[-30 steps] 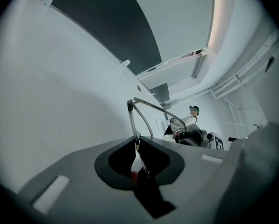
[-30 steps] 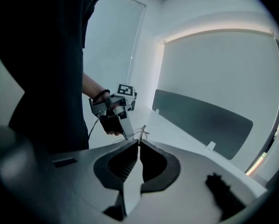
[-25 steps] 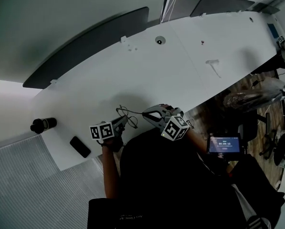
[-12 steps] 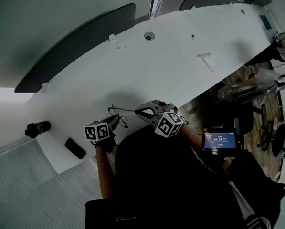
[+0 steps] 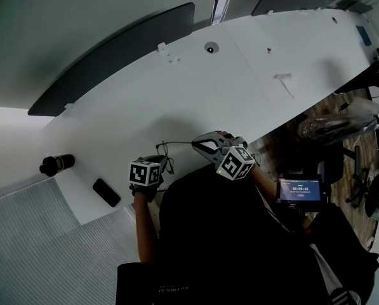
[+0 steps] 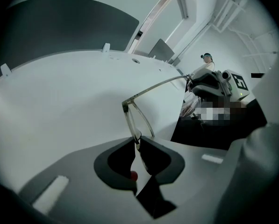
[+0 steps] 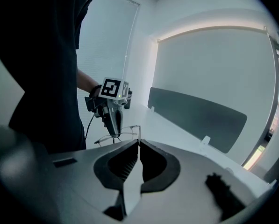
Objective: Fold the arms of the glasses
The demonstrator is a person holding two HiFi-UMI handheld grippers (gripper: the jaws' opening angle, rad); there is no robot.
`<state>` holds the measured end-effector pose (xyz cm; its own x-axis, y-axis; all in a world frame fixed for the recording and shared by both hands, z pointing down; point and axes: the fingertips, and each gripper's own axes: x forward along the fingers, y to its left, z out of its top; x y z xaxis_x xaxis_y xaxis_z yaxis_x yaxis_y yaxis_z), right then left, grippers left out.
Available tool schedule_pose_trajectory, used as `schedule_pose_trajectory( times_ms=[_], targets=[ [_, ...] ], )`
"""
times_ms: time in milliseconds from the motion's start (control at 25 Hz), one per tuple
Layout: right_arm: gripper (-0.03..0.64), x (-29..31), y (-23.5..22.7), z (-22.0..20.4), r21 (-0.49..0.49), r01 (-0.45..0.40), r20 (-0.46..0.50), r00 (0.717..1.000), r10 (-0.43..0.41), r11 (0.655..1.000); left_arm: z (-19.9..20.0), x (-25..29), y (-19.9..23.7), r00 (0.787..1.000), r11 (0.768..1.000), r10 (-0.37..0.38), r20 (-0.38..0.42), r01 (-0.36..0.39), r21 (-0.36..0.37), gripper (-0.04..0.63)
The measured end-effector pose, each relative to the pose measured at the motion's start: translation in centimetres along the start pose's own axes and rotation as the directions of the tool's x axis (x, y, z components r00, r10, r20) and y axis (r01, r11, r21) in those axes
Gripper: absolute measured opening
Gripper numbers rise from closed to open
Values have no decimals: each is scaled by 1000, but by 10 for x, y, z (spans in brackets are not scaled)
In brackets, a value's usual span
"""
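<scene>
Grey left gripper [image 6: 138, 143], jaws nearly together, pinches the lens rim of the glasses [image 6: 130, 115], held just above the near edge of the white table [image 5: 240, 75]. The right gripper [image 7: 138, 143] clamps the tip of one arm [image 6: 158, 84]. Over the last second the left gripper has rolled and edged nearer the right, so that arm is probably starting to fold.

Near table's [image 5: 240, 81] front edge: glasses [image 6: 138, 118] between left tongs [image 6: 138, 143] and right tongs [image 7: 138, 143]; phone [image 5: 106, 193] further left.
</scene>
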<state>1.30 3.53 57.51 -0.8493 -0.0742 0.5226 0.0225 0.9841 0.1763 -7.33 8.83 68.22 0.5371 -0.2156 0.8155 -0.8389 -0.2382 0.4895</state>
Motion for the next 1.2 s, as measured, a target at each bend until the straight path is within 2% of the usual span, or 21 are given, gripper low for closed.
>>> schedule_pose_trajectory(
  times_ms=[160, 240, 320, 400, 480, 520, 560, 640, 680, 720, 760, 800, 960, 1040, 1200],
  targets=[
    [19, 1, 1, 0, 0, -19, -9, 1000, 19, 1000, -4, 2, -2, 999, 998, 19, -43, -16, 67, 49],
    [20, 3, 4, -4, 11, -39, -15, 999, 39, 999, -5, 1, 1, 998, 997, 34, -50, -31, 65, 52],
    [21, 5, 5, -8, 48, -45, -28, 999, 46, 998, -1, -2, 4, 1000, 1000, 13, -2, -13, -21, 46],
    [22, 6, -3, -9, 95, -3, -19, 1000, 5, 995, 10, -6, 7, 993, 985, -41, 108, 58, -165, 34],
    [49, 4, -17, -3, 211, 57, 37, 997, -66, 976, 21, -9, 10, 968, 941, -85, 236, 156, -301, 32],
    [61, 3, -25, 0, 291, 75, 67, 993, -98, 954, 27, -10, 11, 948, 909, -102, 301, 212, -360, 32],
    [76, 2, -32, 2, 371, 78, 93, 988, -121, 926, 32, -11, 11, 922, 868, -117, 369, 275, -412, 32],
    [86, 7, -37, 9, 483, 43, 129, 984, -119, 874, 43, -17, 10, 854, 771, -133, 504, 408, -489, 32],
    [87, 12, -35, 13, 500, 16, 136, 986, -96, 866, 49, -20, 9, 819, 727, -131, 559, 463, -507, 32],
    [91, 19, -29, 17, 494, -11, 135, 989, -65, 869, 54, -21, 8, 790, 697, -126, 600, 501, -513, 32],
    [95, 26, -23, 21, 479, -36, 131, 991, -31, 877, 59, -22, 5, 770, 683, -122, 626, 523, -510, 31],
    [97, 32, -16, 25, 463, -60, 126, 992, 1, 884, 63, -23, 1, 759, 680, -121, 640, 533, -503, 32],
    [98, 49, 5, 30, 429, -140, 106, 989, 104, 892, 75, -24, -15, 740, 682, -155, 654, 559, -471, 32],
    [98, 52, 9, 27, 417, -145, 79, 989, 123, 897, 82, -24, -23, 732, 676, -179, 657, 577, -459, 32],
    [90, 60, 8, 21, 380, -112, 27, 994, 110, 918, 87, -29, -26, 713, 655, -198, 673, 607, -451, 32]
  ],
)
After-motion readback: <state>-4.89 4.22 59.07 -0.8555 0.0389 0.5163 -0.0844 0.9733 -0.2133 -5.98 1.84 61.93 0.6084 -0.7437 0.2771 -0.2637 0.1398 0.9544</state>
